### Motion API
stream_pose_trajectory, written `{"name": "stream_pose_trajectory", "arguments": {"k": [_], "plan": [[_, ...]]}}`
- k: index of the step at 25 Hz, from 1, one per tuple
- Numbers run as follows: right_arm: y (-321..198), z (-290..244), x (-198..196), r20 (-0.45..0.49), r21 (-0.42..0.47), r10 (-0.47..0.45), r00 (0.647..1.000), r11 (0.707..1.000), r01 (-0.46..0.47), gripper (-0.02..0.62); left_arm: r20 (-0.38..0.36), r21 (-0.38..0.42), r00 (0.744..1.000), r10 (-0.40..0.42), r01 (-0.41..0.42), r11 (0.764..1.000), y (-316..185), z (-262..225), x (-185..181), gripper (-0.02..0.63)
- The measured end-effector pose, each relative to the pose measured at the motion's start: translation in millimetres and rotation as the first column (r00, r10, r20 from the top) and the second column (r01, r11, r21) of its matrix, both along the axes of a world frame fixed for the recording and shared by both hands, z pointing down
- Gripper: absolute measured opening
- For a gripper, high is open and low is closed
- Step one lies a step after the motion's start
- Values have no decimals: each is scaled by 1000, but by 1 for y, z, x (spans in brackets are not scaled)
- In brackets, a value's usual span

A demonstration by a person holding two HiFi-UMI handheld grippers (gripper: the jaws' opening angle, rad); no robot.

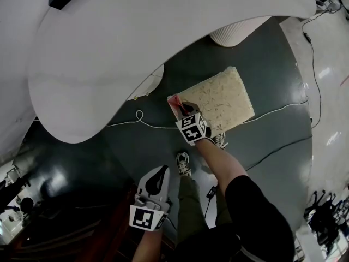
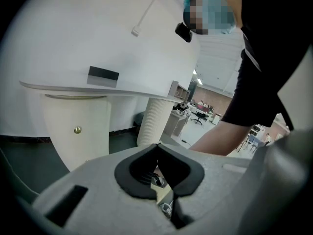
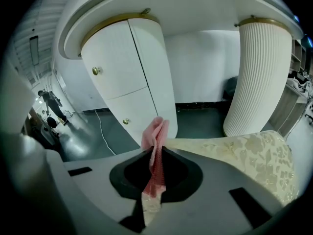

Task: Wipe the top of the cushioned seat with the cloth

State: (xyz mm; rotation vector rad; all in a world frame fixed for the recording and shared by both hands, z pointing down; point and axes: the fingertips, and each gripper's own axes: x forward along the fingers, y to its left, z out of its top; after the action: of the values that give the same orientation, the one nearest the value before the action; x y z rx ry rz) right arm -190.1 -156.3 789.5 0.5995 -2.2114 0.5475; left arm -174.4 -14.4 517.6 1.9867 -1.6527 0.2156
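Note:
The cushioned seat is a square stool with a cream floral top, standing on the dark floor under a white counter. My right gripper hangs over its near left corner, shut on a pink cloth that sticks up between the jaws. In the head view the pink cloth lies at the seat's left edge. My left gripper is held low by the person's legs, away from the seat, jaws together with nothing in them.
A large curved white counter overhangs the seat. White cabinet doors and a ribbed white column stand behind. White and black cables run across the floor. The person's shoes are just before the seat.

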Motion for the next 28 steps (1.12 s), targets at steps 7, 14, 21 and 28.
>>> {"name": "stream_pose_trajectory", "arguments": {"k": [7, 14, 21, 28], "plan": [[-63, -4, 83, -53, 52, 117, 992, 992, -115, 25, -31, -28, 998, 57, -58, 998, -26, 12, 33, 17], [-132, -6, 194, -120, 119, 258, 959, 963, -244, 25, -68, 10, 995, 71, -70, 998, -62, 21, 68, 17], [-178, 0, 272, -201, 180, 380, 903, 920, -347, 25, -73, -49, 990, 121, -125, 991, -72, 37, 89, 17], [-165, -22, 277, -118, 194, 417, 901, 900, -391, 25, -71, -44, 984, 162, -165, 985, -68, 34, 100, 17]]}}
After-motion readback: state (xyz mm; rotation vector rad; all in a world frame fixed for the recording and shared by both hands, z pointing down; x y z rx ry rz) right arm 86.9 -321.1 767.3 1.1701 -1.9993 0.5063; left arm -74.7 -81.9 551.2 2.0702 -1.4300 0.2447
